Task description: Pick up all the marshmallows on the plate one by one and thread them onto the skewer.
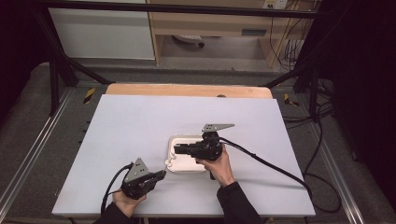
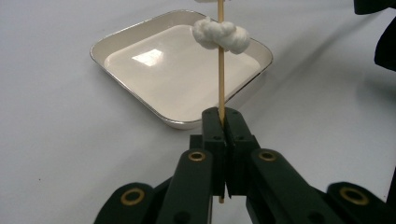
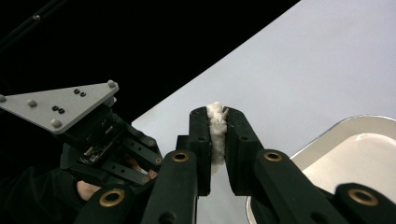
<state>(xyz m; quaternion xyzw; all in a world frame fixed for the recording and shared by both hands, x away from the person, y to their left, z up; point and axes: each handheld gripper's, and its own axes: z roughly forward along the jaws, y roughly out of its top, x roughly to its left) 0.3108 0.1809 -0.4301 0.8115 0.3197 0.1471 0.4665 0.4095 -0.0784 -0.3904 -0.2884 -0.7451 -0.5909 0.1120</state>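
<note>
- Pale grey sheeting covers the worktop (image 1: 140,126), with a strip of bare wood at its 12 o'clock edge and dark frame rails around it.
- Nearest, at about 7 o'clock on the sheet in the high view, a hand holds the left gripper (image 1: 161,175), a grey three-cornered plate on top and a black cable looping off behind.
- In the left gripper view its jaws are clenched on a thin wooden skewer (image 2: 221,70), which rises straight up from between the pads toward 12 o'clock; a short end of the stick pokes out below them.
- Up the skewer sits a white fluffy lump (image 2: 221,36), threaded on the stick, and a second white bit is cut off by the top edge of that view.
- Just behind the skewer lies a shallow cream tray (image 2: 140,100) with rounded corners and a shiny rim, flat on the sheet; its floor is bare and glossy.
- In the high view the tray (image 1: 173,140) lies near the middle of the worktop, at 1 o'clock from the left gripper.
- Over the tray's 3 o'clock side the other hand holds the right gripper (image 1: 177,150), pointing toward 9 o'clock.
- In the right gripper view its jaws are squeezed on a white fluffy piece (image 3: 216,133), which fills the narrow gap between the pads and sticks out at the tips.
- Farthest off, past the worktop, stand a pale cabinet and a wooden shelf unit on the floor.
</note>
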